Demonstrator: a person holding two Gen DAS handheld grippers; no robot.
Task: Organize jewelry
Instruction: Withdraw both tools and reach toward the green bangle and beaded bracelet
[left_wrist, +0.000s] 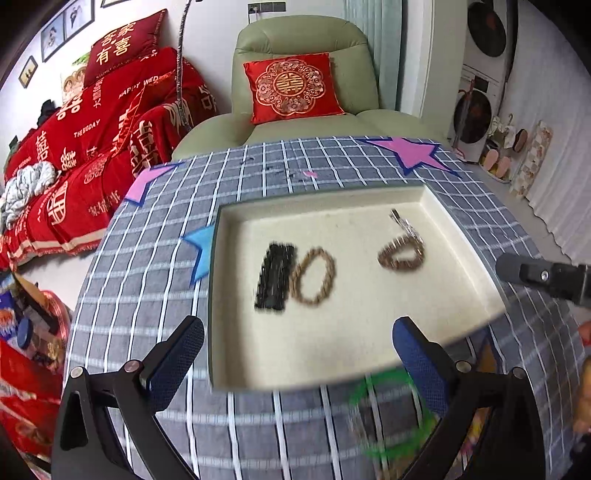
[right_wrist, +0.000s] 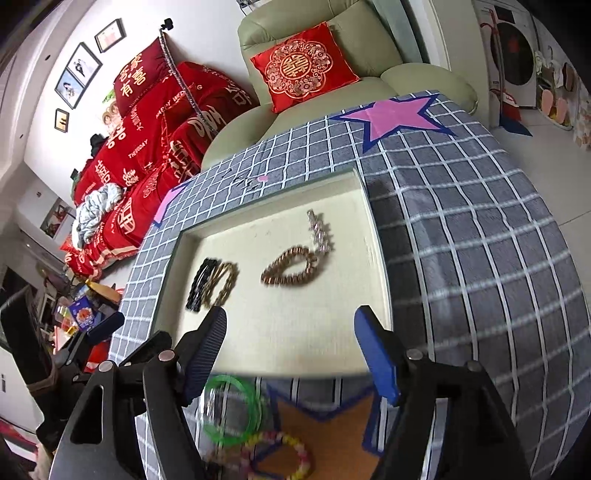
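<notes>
Left gripper (left_wrist: 297, 352) jaws wide apart, nothing between | right gripper (right_wrist: 290, 349) jaws apart, empty | cream tray (left_wrist: 369, 347) on checked tablecloth (left_wrist: 258, 170) holds black hair clip (left_wrist: 276, 275) touching gold rope bracelet (left_wrist: 314, 276), beaded bracelet (left_wrist: 402, 254) well apart | green bangle (right_wrist: 232, 410) and pastel bead bracelet (right_wrist: 280, 456) lie outside the near rim | green armchair (left_wrist: 306, 40) behind table
</notes>
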